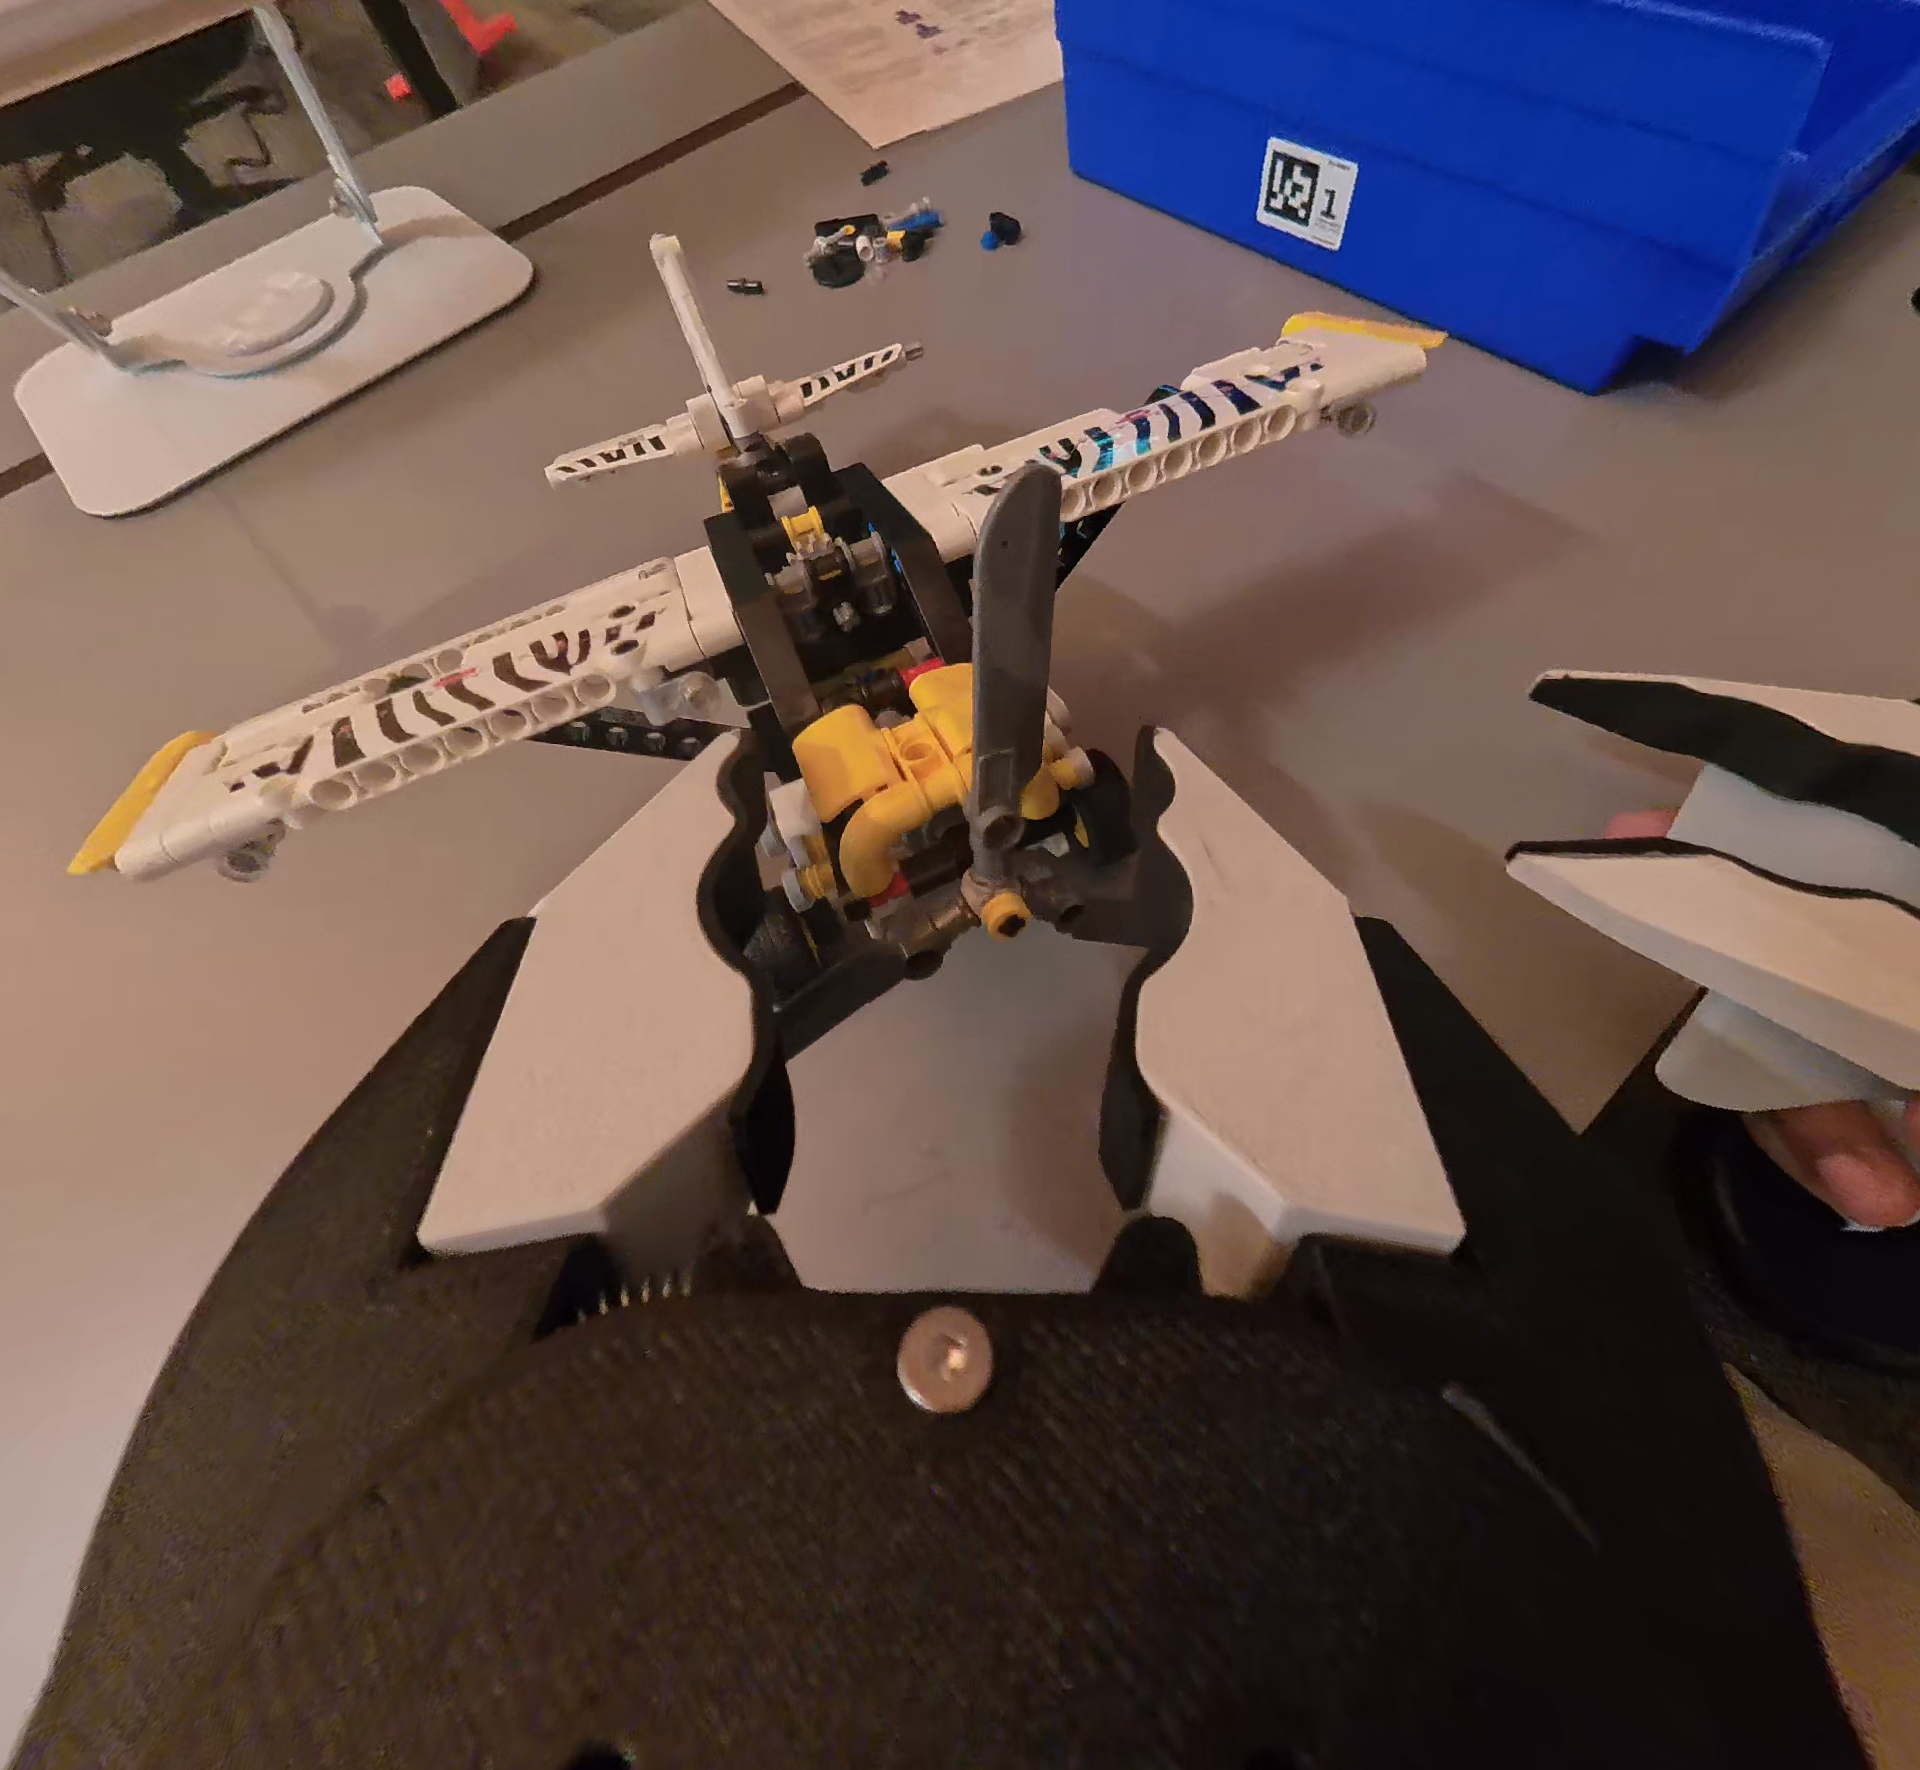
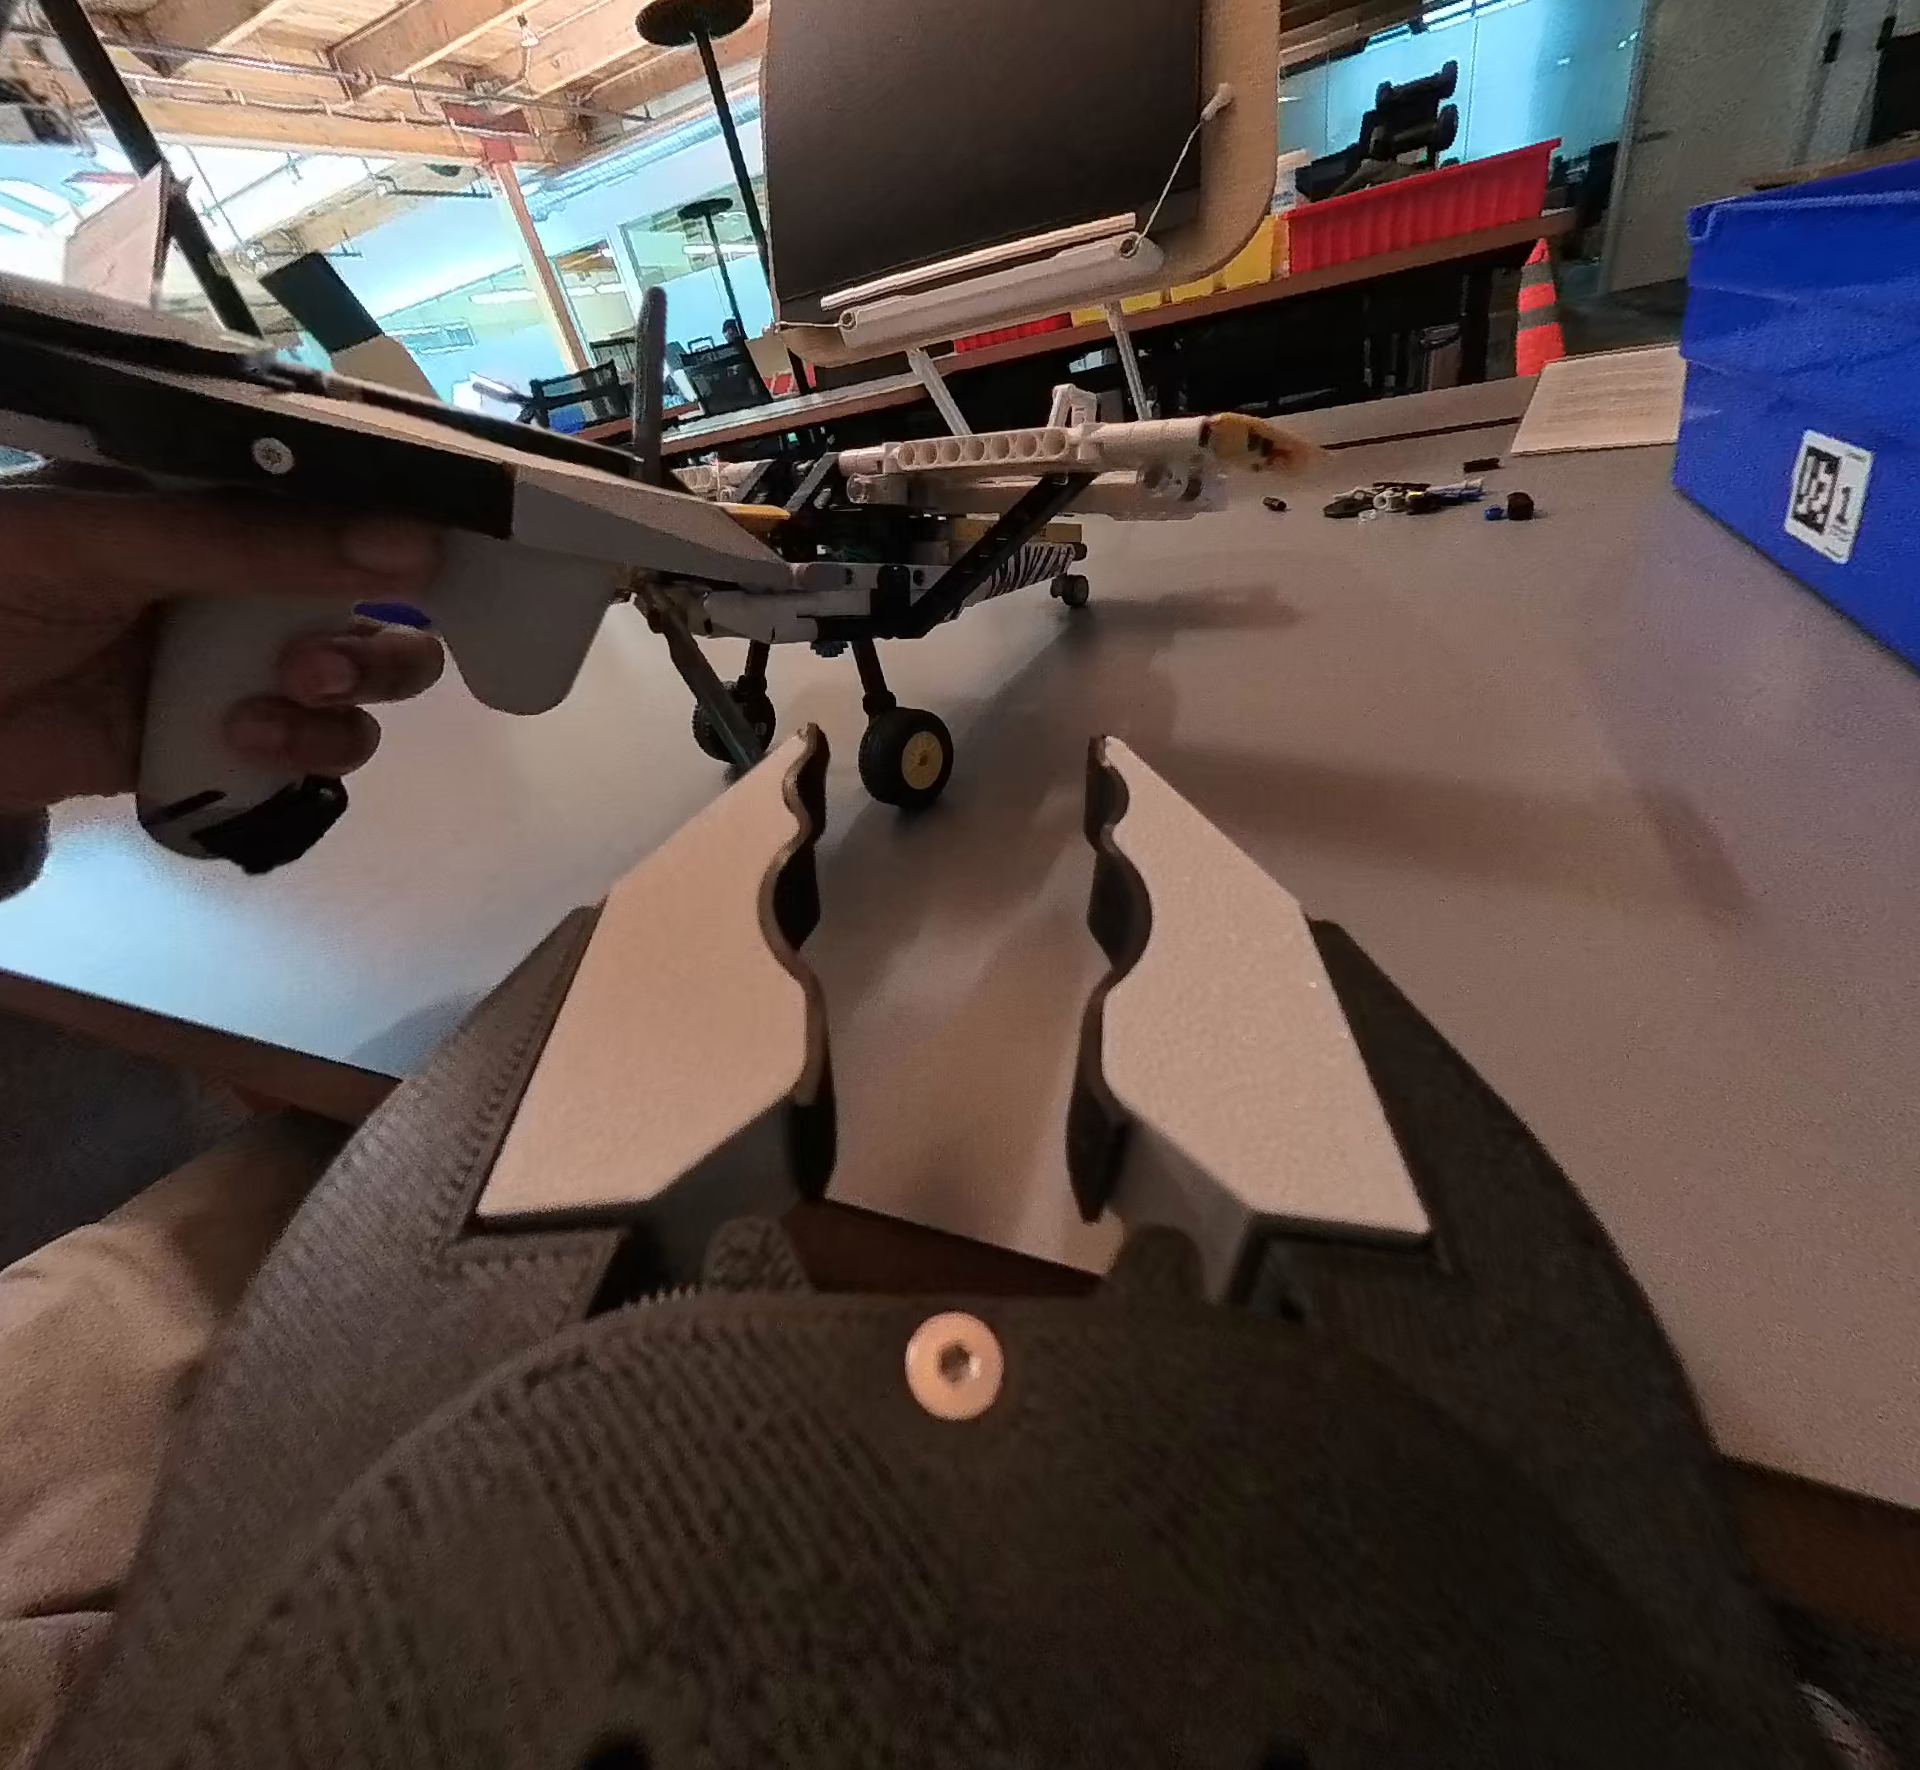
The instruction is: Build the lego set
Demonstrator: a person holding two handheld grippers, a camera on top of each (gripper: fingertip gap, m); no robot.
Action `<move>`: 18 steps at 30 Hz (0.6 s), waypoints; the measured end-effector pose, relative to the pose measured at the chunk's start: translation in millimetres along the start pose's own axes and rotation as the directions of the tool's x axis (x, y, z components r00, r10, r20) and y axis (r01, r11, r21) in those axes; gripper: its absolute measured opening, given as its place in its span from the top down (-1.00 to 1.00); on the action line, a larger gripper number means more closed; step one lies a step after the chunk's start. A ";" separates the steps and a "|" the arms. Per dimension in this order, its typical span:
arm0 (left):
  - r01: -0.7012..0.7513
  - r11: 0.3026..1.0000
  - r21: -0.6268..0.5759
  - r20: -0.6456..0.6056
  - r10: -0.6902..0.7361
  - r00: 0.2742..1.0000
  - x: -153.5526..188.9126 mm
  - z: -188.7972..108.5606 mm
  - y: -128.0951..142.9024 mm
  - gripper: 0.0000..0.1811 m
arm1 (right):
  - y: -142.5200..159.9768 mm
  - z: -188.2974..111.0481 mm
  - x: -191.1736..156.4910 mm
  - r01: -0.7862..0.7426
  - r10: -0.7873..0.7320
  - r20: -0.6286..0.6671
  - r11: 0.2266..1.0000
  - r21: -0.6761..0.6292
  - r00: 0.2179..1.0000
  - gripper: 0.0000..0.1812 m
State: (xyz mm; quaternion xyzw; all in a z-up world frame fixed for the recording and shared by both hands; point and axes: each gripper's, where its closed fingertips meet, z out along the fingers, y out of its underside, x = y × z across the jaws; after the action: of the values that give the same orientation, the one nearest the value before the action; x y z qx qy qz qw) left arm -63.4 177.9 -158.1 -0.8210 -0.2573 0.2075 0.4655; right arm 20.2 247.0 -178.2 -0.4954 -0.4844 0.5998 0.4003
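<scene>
Your grey table (image 1: pixel 1351 577) carries everything. The blue bin (image 1: pixel 1507 110) sits at two o'clock in the left wrist view, well apart from the build, probably parked there so parts stay within reach without crowding your work. A white stand (image 1: pixel 270 318) holding a dark board is at ten o'clock, and a printed sheet (image 1: pixel 914 16) lies at twelve o'clock, just beside the bin, likely kept there for you to consult.

The lego plane (image 1: pixel 790 598) stands on its wheels in the middle of the table, nose toward you. It looks close to complete: striped white wings, tail and grey propeller (image 1: pixel 1008 640) are all on.

Your left gripper (image 1: pixel 935 785) has its fingers on either side of the yellow nose, closed around it. I judge this is to steady the model so it cannot roll while you add a piece.

Your right gripper (image 2: pixel 956 764) hovers low over the table at three o'clock of the plane, jaws parted and holding nothing. One yellow-hubbed wheel (image 2: pixel 906 754) is just beyond its tips.

The loose pieces (image 1: pixel 883 240) lie in a small heap at twelve o'clock behind the tail; your free gripper would likely fetch from there next.
</scene>
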 end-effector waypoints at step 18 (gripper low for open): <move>-0.085 0.970 -0.229 -0.037 0.079 0.996 -17.4 37.6 -4.1 0.31 | -5.1 -3.7 15.3 -0.038 0.039 0.065 0.999 -0.007 0.997 0.43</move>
State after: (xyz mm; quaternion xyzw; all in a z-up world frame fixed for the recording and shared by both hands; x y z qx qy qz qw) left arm -99.7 193.7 -170.9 -0.8822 -0.2391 0.1840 0.3616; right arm 20.9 263.4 -176.5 -0.4859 -0.4894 0.6217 0.3712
